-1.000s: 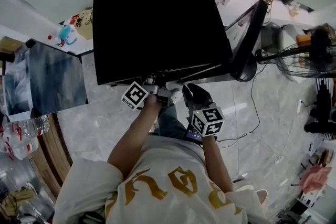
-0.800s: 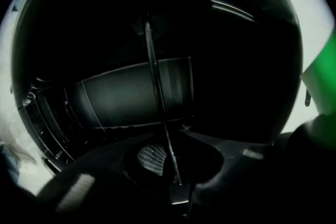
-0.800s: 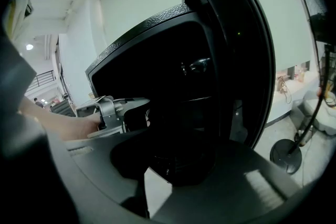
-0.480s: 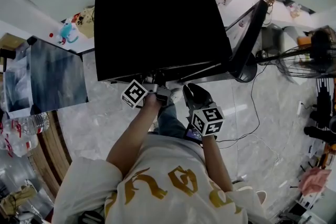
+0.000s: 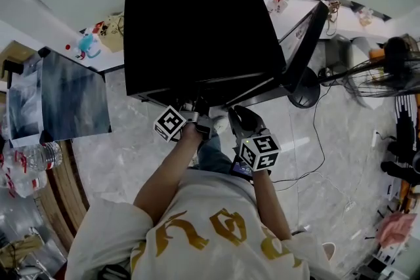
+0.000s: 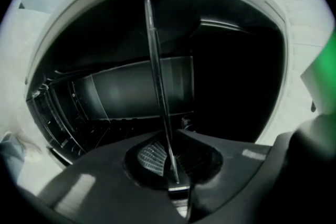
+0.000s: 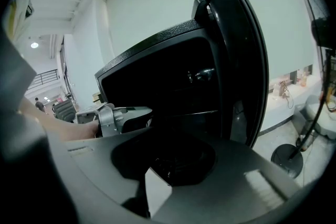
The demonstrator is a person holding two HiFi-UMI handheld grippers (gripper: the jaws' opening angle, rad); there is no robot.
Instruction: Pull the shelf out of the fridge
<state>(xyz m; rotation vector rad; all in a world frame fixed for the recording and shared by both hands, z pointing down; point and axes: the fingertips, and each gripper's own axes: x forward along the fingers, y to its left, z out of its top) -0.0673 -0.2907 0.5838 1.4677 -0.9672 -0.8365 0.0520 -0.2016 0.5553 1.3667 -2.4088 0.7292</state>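
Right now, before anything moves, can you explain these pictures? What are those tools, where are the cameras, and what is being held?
There is no robot here: a person holds a hand tool with two fingers in each hand. One picture comes from a camera on the person's head, looking down at a black fridge with its door open. The other two come from cameras riding on the tools. The left gripper has its fingers closed on the edge of a thin shelf that reaches into the fridge. The right gripper hangs beside it, fingers together, holding nothing.
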